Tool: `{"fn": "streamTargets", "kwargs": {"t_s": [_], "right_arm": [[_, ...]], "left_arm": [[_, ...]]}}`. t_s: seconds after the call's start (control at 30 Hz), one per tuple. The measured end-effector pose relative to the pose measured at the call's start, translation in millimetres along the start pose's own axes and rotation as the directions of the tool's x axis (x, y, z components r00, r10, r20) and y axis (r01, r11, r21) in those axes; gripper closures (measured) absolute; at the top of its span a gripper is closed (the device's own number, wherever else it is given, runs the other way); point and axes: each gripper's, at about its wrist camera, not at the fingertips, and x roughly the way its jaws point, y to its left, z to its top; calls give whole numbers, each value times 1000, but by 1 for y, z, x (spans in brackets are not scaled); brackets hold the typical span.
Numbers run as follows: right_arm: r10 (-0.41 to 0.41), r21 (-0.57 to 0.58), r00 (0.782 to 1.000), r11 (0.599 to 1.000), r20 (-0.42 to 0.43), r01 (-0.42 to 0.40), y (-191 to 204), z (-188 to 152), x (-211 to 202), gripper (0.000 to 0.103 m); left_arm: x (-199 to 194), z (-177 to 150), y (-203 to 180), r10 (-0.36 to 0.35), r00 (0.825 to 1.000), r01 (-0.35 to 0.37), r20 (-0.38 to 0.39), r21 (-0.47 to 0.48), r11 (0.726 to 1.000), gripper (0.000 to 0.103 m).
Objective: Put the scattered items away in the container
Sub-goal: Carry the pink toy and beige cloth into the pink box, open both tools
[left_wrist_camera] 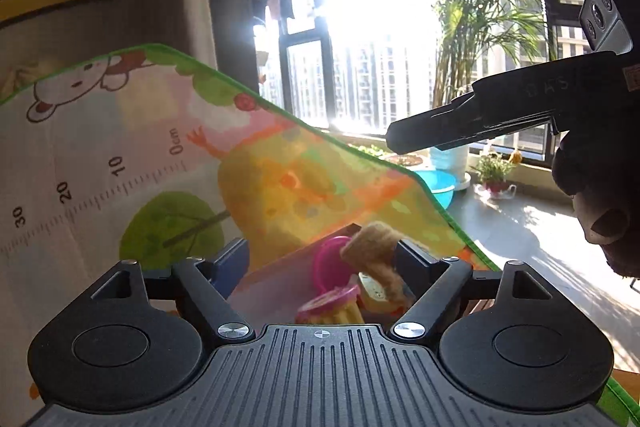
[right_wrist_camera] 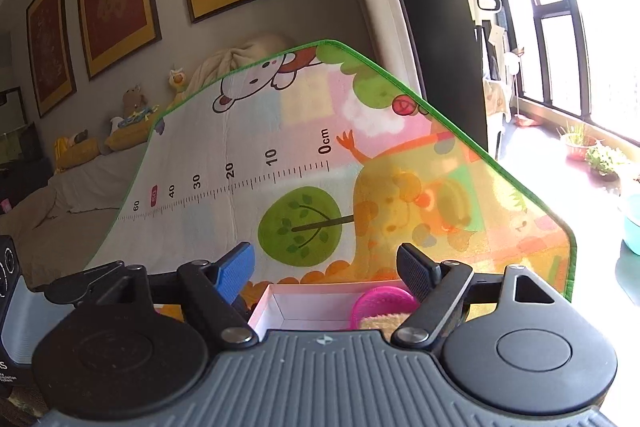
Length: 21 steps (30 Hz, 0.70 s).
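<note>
In the left wrist view my left gripper [left_wrist_camera: 324, 263] is open above a shallow box [left_wrist_camera: 296, 259]. The box holds a pink bowl [left_wrist_camera: 334, 259], a pink-and-yellow toy cup [left_wrist_camera: 332, 307] and a fuzzy tan piece [left_wrist_camera: 376, 259]. The tan piece sits by the black finger [left_wrist_camera: 416, 263]; whether they touch I cannot tell. My right gripper [left_wrist_camera: 396, 141] hangs up at the right, seen side-on and empty. In the right wrist view the right gripper [right_wrist_camera: 326, 273] is open over the same white-lined box [right_wrist_camera: 280, 307], with the pink bowl [right_wrist_camera: 382, 303] and tan piece [right_wrist_camera: 384, 323] below its black finger.
The box rests on a cartoon play mat [left_wrist_camera: 100, 155] with a printed ruler and a green edge. Beyond it, a blue basin [left_wrist_camera: 436, 183] and potted plants [left_wrist_camera: 496, 167] stand by bright windows. A hand in a dark glove [left_wrist_camera: 600, 211] holds the right gripper. A sofa with stuffed toys [right_wrist_camera: 132, 107] lies far left.
</note>
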Motion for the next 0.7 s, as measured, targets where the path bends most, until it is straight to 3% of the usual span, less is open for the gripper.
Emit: {"fn": "streamTargets", "kwargs": {"t_s": [0.13, 0.23, 0.37, 0.53, 0.7], "right_arm": [[-35, -19, 999, 999, -35, 35, 4, -14, 17, 19], [-31, -52, 995, 998, -91, 26, 19, -23, 36, 19], [-18, -173, 989, 985, -147, -8, 61, -30, 65, 19], [11, -324, 971, 942, -240, -91, 127, -42, 109, 19], [10, -411, 940, 898, -341, -159, 179, -56, 156, 16]], "left_arm": [[-14, -39, 28, 101, 989, -108, -107, -58, 992, 4], [-26, -72, 54, 151, 966, -184, -211, -149, 972, 2], [-45, -109, 73, 235, 929, -300, -285, -213, 930, 0], [-56, -137, 83, 193, 924, -296, -329, -298, 908, 0], [-61, -142, 96, 143, 944, -256, -298, -386, 887, 0]]}}
